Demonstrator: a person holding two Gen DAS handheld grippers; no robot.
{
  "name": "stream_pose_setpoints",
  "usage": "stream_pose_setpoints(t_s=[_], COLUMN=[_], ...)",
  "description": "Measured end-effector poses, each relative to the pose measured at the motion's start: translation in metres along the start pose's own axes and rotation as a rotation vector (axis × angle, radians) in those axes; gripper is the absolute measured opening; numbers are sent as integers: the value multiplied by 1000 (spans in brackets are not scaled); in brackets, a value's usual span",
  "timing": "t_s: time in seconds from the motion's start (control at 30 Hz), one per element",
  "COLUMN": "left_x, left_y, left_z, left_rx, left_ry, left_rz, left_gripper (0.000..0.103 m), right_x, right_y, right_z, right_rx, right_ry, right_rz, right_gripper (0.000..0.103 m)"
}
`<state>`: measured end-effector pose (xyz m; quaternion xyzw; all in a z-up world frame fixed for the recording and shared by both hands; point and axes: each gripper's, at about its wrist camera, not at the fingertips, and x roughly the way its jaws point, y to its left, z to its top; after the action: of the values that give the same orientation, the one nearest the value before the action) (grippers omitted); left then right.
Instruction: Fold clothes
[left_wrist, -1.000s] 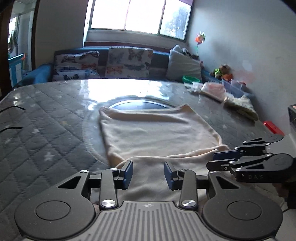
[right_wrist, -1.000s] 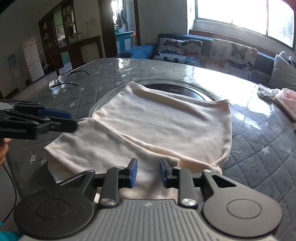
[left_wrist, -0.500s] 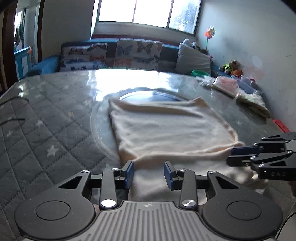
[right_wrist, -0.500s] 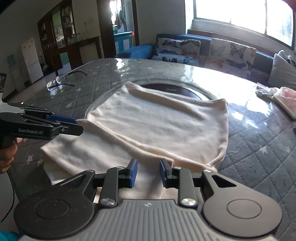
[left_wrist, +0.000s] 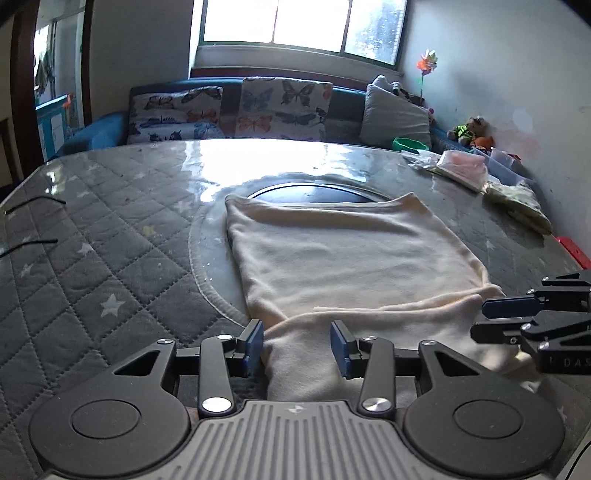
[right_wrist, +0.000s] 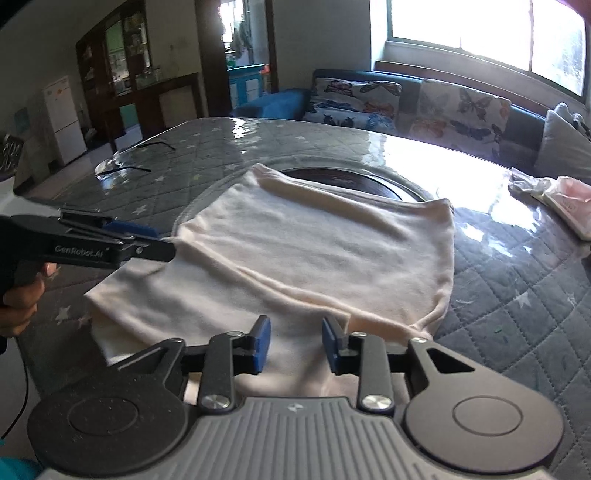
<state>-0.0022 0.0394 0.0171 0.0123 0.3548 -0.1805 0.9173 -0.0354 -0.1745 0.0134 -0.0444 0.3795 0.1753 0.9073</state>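
Observation:
A cream garment (left_wrist: 343, 254) lies flat on the grey quilted table (left_wrist: 92, 258), with a folded layer along its near edge; it also shows in the right wrist view (right_wrist: 314, 251). My left gripper (left_wrist: 297, 345) is open, its jaws either side of the near left part of the folded edge. My right gripper (right_wrist: 295, 345) is open over the near right part of that edge. Each gripper shows from the side in the other's view: the right one (left_wrist: 487, 317), the left one (right_wrist: 159, 243).
A round dark inset (left_wrist: 314, 190) lies under the garment's far edge. Bagged clothes (left_wrist: 461, 168) sit at the table's far right, and black cables (left_wrist: 33, 203) at the far left. A sofa with butterfly cushions (left_wrist: 258, 107) stands behind the table.
Both grippers have shifted slightly along the near folded edge and stayed open. The garment has not visibly moved.

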Motion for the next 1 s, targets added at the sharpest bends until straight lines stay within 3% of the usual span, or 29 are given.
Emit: stream_pose_setpoints(t_s=[0.47, 1.0], left_x=[-10, -23], left_y=[-32, -47], left_z=[-28, -32], left_rx=[129, 123], left_ry=[29, 86], left_rz=[44, 88], left_gripper=[58, 74], right_x=[-14, -44], right_y=[10, 13], right_z=[-22, -34], right_rx=[-23, -26], right_ry=[9, -32], right_rz=[-19, -53], right_gripper=[38, 49])
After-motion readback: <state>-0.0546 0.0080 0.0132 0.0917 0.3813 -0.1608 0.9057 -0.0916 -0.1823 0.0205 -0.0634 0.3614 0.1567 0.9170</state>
